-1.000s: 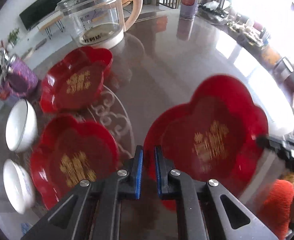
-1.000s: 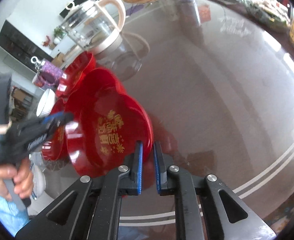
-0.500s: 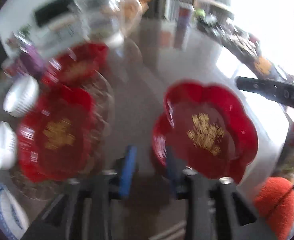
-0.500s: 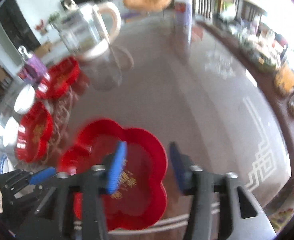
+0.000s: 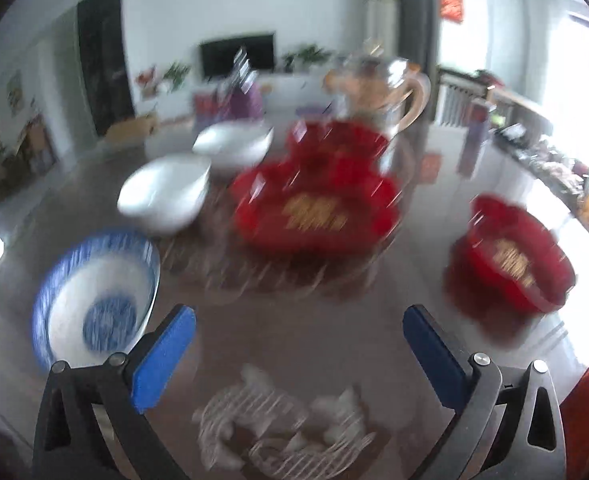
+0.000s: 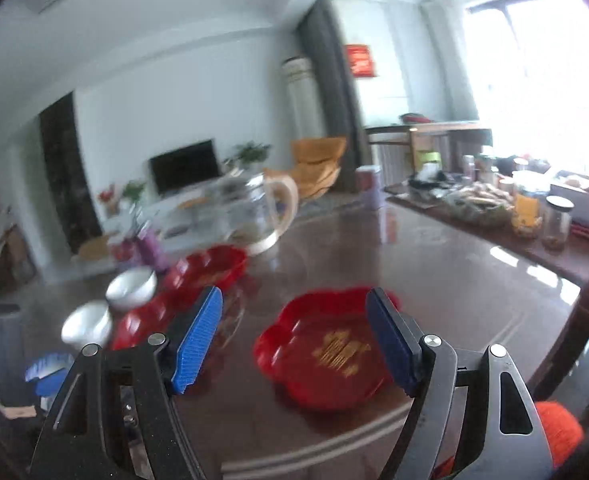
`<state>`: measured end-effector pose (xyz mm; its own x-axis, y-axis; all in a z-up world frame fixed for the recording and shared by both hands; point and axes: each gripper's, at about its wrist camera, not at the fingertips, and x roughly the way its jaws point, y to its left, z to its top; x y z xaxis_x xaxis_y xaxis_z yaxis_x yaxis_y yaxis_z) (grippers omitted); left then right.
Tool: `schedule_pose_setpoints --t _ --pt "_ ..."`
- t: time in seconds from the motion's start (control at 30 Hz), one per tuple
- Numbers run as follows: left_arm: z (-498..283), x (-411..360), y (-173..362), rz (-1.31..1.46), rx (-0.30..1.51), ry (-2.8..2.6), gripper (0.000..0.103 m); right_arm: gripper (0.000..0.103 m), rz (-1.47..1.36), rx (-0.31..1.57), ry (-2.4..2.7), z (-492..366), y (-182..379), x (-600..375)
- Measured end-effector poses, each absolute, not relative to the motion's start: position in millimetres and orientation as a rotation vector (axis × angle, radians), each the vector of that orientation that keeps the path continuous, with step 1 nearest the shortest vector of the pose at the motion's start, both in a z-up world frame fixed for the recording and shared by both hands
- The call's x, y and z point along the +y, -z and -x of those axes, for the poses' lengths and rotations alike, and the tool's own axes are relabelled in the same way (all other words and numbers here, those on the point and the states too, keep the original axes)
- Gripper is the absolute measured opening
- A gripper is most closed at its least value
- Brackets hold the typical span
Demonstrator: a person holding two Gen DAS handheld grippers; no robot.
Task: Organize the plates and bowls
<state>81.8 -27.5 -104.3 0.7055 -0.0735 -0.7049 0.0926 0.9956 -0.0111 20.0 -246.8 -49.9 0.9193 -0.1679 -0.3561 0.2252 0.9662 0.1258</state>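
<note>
My left gripper (image 5: pixel 298 356) hangs over the dark glossy table (image 5: pixel 318 320), its jaws opening wide with nothing between them. Ahead of it on the left sits a blue-and-white bowl (image 5: pixel 94 300), and behind that stand two white bowls (image 5: pixel 162 196) (image 5: pixel 232 148). Two red flower-shaped plates (image 5: pixel 314 208) (image 5: pixel 334 140) lie in the middle, and a third red plate (image 5: pixel 510 260) lies alone at the right. In the right wrist view that lone red plate (image 6: pixel 330 348) rests flat on the table beyond my right gripper (image 6: pixel 294 340), whose jaws are opening and touch nothing.
A glass kettle (image 6: pixel 254 208) with a cream handle stands behind the plates, with a purple cup (image 6: pixel 150 248) beside it. Jars and food clutter (image 6: pixel 526 208) line the far right of the table (image 6: pixel 454 280). An orange woolly thing (image 6: pixel 554 428) lies at the lower right edge.
Both grippers went from shut to open and let go of the red plate, which now lies on the table. The left swung left towards the bowls; the right pulled back and tilted up.
</note>
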Motion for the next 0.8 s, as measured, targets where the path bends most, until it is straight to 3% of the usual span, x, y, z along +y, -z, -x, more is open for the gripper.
schedule_pose_setpoints --t 0.23,0.8 --pt "-83 -6 140 0.022 0.909 0.066 0.103 0.078 -0.066 0.361 0.106 -14 66 -212" --pt "-86 -14 155 -0.009 0.965 0.037 0.103 0.078 0.001 0.360 -0.005 -11 81 -191"
